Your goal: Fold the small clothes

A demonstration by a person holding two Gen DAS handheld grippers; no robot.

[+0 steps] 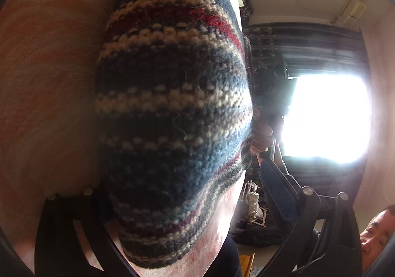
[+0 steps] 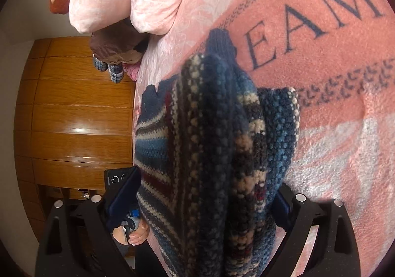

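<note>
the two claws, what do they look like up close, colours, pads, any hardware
Both are matte black plastic claws with curved, ribbed arms and round silver bolt heads at the pivots. The right claw has dark navy pads on its fingers. The left claw shows the same navy pad on one finger; its other finger is mostly hidden.

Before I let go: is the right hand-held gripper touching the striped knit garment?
Touching. In the right wrist view the striped knit garment is bunched between both fingers of the right hand-held gripper, pressed against each pad.
</note>
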